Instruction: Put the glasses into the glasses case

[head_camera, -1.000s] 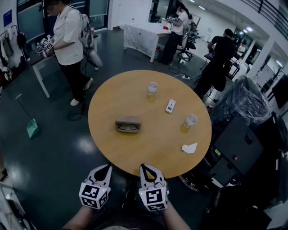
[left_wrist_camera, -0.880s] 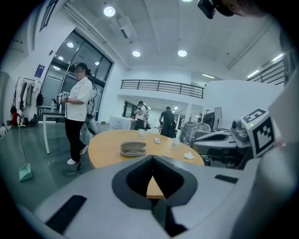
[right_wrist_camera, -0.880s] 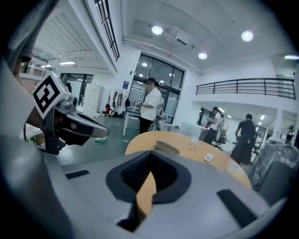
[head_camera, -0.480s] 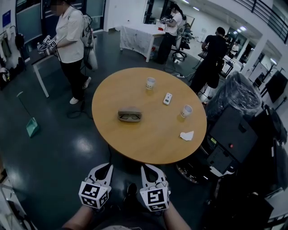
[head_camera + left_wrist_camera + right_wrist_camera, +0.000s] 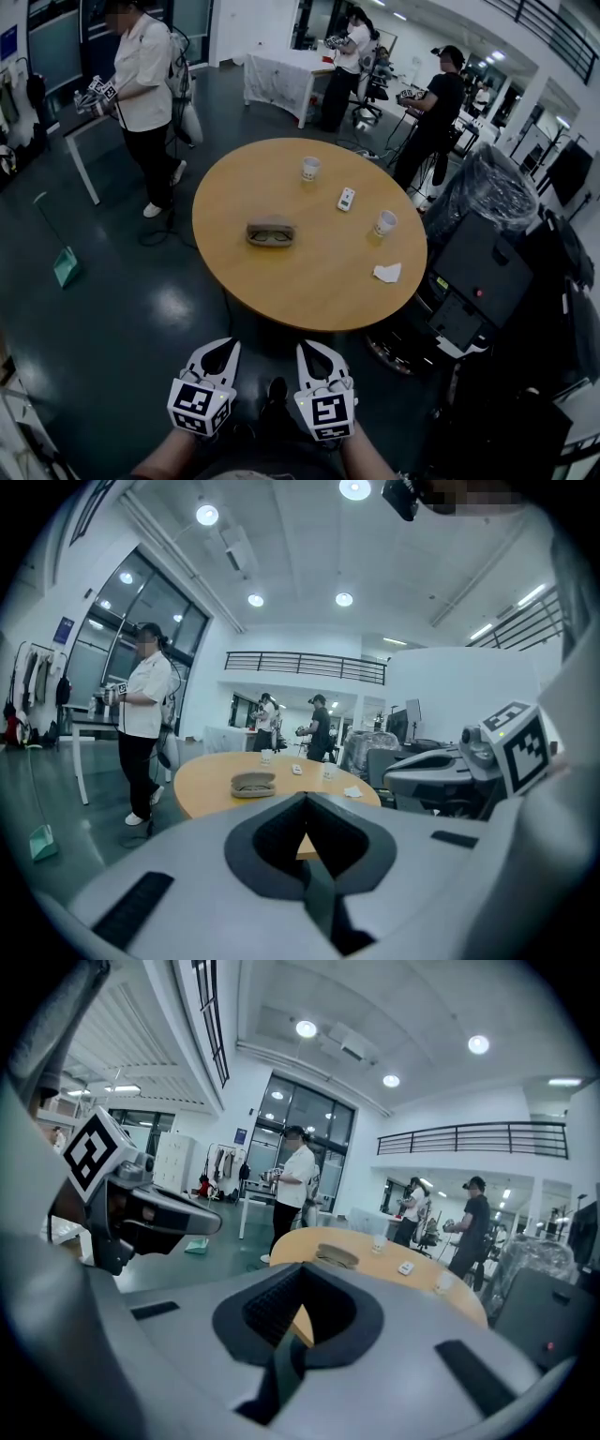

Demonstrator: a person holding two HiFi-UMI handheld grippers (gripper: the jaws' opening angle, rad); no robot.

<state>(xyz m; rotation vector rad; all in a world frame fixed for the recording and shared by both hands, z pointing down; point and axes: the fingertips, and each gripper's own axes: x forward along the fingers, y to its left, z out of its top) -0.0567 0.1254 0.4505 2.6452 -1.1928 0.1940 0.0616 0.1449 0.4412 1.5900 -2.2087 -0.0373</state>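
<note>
In the head view, a grey-beige oval glasses case lies toward the round wooden tabletop's left edge, with dark glasses seemingly already in it. The left gripper and right gripper are held short of the near edge. In both gripper views, the jaws are seen clenched on nothing. Little but closing is judged left.

I see a round wooden table on a dark, glossy floor. Behind it are a white-draped table and tall windows. Round ceiling lights shine above a railed balcony on white walls.
</note>
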